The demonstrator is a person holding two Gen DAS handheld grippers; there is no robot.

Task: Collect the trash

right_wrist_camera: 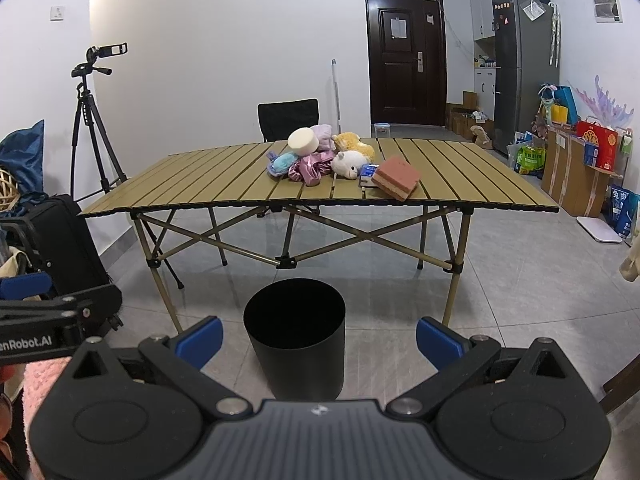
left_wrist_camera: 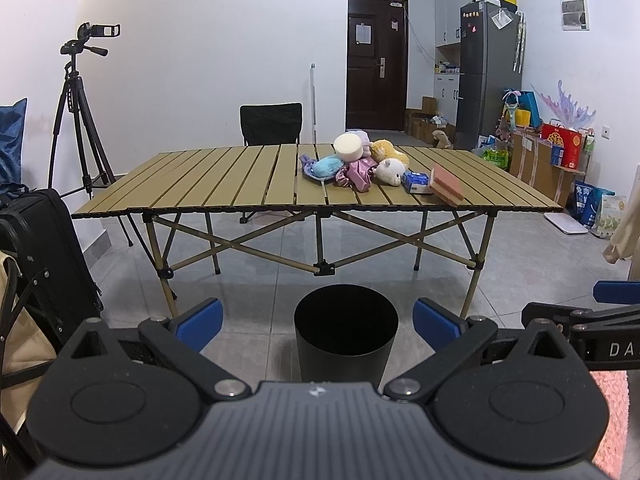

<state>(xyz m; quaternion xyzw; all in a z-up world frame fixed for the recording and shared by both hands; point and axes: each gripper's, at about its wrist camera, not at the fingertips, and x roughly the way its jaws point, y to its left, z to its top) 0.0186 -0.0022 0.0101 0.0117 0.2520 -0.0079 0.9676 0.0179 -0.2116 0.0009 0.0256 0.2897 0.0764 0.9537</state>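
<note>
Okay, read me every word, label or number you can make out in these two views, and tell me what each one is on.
"enRobot.AI", cut off at the frame edge: on the left gripper body, seen from the right wrist view.
"DA", cut off at the edge: on the right gripper body, seen from the left wrist view.
Large Chinese characters, perhaps "兔肉": blue bag on the floor.
Too small or blurred: red gift box, green bag, blue packet on the table, door notice, fridge magnets.

Both wrist cams low, facing table point(left_wrist_camera: 224, 184), bin point(right_wrist_camera: 295, 336) shared.
</note>
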